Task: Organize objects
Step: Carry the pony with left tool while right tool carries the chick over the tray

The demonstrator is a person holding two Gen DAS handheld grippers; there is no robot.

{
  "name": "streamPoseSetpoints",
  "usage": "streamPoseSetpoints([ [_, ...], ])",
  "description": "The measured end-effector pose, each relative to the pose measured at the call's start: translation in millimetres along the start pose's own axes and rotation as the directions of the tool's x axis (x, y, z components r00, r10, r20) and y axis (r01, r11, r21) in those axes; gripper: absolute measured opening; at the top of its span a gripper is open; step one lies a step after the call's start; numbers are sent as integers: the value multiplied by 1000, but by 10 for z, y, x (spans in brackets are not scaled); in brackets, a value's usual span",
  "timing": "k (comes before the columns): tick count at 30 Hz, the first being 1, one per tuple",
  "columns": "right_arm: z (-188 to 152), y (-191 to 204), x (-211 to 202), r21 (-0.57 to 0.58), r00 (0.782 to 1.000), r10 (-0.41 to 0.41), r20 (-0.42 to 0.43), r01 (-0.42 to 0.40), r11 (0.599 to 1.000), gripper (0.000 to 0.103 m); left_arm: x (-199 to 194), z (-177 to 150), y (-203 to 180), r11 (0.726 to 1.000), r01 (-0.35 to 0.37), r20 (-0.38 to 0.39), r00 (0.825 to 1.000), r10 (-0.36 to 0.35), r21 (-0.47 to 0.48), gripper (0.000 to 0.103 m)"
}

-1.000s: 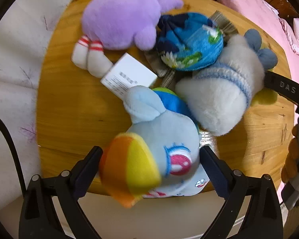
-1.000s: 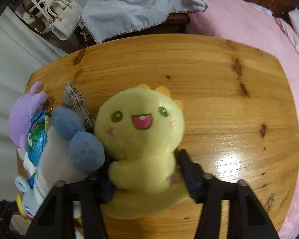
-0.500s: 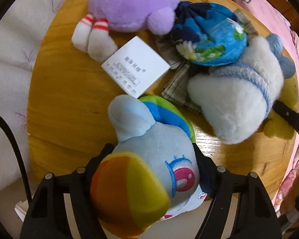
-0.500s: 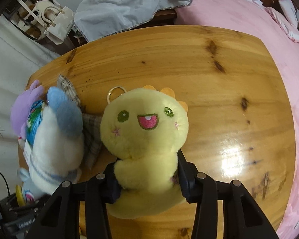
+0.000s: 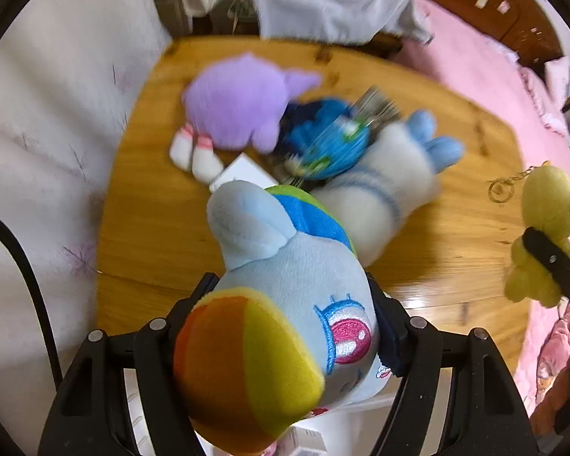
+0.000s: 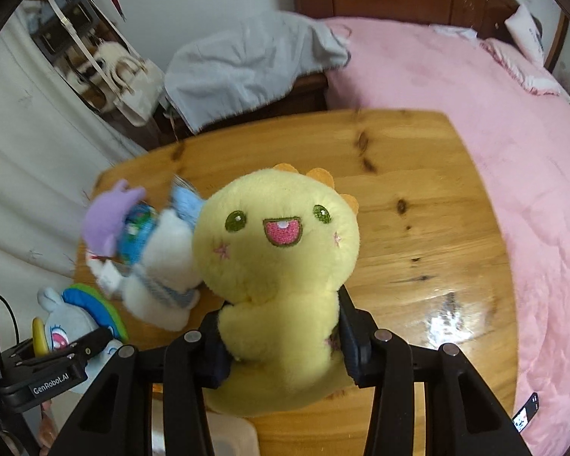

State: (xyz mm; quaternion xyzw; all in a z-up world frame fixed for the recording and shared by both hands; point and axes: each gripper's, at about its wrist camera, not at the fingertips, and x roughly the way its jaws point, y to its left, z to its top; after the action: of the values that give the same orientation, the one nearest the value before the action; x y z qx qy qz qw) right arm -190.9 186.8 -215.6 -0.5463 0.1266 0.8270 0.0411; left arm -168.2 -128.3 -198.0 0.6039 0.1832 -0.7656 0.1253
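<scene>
My left gripper is closing its jaws on a light-blue pony plush with a rainbow mane; the pads press its head from both sides, above the near edge of the round wooden table. My right gripper is shut on the body of a yellow smiling plush, held up over the table. In the left wrist view that yellow plush hangs at the far right with its key ring. A purple plush, a blue patterned plush and a white plush with blue ears lie together on the table.
A white tag card and checked fabric lie among the toys. A pink bed borders the table on the right. A grey cloth and a white bag sit behind it. White sheeting hangs on the left.
The left jaws went from wide apart to pressed on the pony plush, then rose with it. The right gripper lifted the yellow plush up and away from the white plush.
</scene>
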Motion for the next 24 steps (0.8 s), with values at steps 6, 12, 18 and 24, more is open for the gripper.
streamPoseSetpoints([
  [6,-88,163,-571,-9,997,27,71,-27,1000,46,-671,-57,3,998,16,103,994,-22,56,76],
  [12,-302,383,-1124,-48,990,73,118,-68,997,46,-1133,-199,-19,996,32,164,985,-46,85,76],
  [18,-583,630,-1534,-113,986,104,132,-89,990,46,-1512,-488,69,994,13,225,974,-38,110,76],
  [24,-954,840,-1771,-171,985,125,122,-103,980,47,-1679,-763,228,993,8,234,972,-36,120,76],
])
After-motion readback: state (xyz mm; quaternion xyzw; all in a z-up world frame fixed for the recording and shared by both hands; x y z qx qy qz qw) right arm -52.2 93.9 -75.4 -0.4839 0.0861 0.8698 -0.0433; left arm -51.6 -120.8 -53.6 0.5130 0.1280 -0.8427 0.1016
